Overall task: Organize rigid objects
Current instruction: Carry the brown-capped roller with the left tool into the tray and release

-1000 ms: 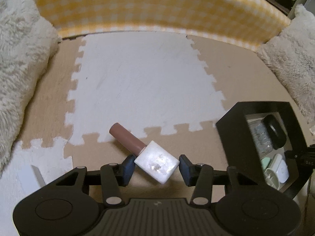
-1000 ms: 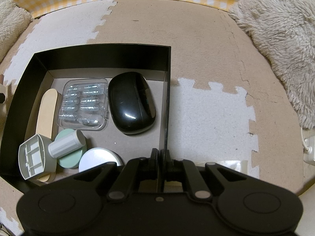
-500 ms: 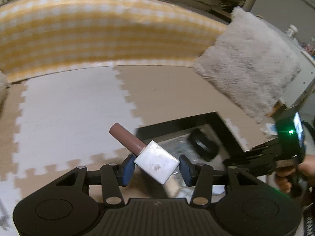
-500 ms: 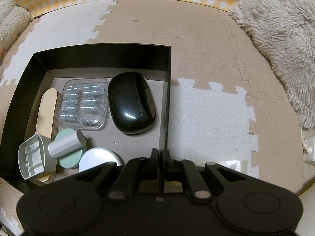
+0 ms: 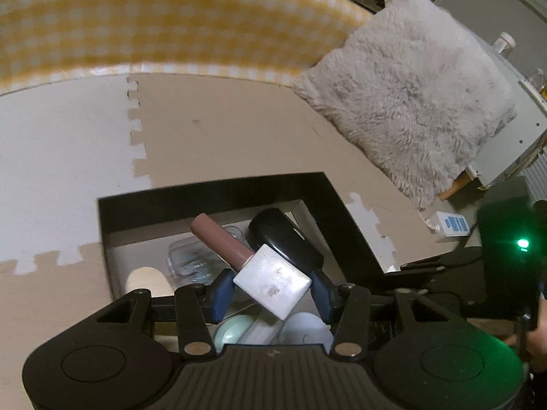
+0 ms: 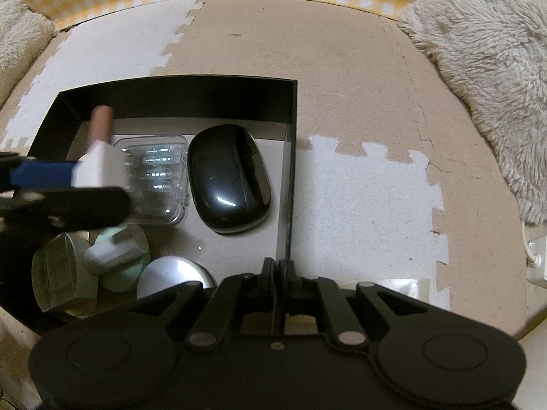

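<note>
My left gripper [image 5: 271, 290] is shut on a lip gloss tube [image 5: 270, 278] by its white square cap, the brown barrel pointing away. It hangs over the black box [image 5: 212, 193], above the clear blister pack [image 5: 189, 256] and the black mouse [image 5: 283, 239]. In the right wrist view the same tube [image 6: 97, 157] and left gripper [image 6: 61, 188] come in blurred from the left above the box [image 6: 177, 97]. My right gripper [image 6: 282, 273] is shut on the box's right wall [image 6: 290, 157].
Inside the box lie a black mouse [image 6: 227, 177], a blister pack [image 6: 160, 174], a mint round tin with a white cylinder [image 6: 116, 256], a white disc [image 6: 171, 275] and a grey plastic insert [image 6: 58, 275]. Fluffy cushions [image 6: 485, 51] and a yellow checked wall [image 5: 154, 24] border the foam mat.
My left gripper has carried the tube rightwards from the open mat to above the box, and it now shows in the right wrist view. The right gripper has stayed put on the wall.
</note>
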`<state>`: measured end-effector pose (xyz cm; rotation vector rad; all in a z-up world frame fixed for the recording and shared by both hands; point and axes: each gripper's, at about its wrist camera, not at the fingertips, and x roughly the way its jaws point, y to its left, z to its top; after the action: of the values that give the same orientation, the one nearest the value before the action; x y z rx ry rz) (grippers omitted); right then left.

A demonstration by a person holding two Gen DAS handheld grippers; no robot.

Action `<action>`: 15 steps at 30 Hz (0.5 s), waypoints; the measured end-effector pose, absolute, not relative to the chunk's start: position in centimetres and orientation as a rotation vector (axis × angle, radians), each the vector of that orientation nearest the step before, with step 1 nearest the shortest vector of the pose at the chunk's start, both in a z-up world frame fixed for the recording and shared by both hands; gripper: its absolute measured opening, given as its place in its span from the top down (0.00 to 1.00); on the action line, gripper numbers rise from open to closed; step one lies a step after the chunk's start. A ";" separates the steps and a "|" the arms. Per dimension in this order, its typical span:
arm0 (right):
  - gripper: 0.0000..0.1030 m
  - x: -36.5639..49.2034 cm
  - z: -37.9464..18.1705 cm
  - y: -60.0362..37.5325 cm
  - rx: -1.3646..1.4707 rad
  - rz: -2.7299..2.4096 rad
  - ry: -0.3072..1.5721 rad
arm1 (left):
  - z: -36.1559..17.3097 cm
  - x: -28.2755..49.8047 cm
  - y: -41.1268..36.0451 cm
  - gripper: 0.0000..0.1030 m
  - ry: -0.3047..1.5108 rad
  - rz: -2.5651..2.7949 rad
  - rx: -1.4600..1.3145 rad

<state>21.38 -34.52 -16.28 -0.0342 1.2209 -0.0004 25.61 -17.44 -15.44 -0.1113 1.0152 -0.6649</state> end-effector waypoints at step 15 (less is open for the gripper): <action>0.93 21.4 -16.2 -34.8 -0.021 0.001 1.220 | -16.1 26.4 -19.2 0.25 1.089 -0.604 -0.216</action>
<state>21.37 -34.78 -16.23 -0.0212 1.2202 0.0015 26.35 -19.19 -16.10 -0.2156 1.0890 -0.6041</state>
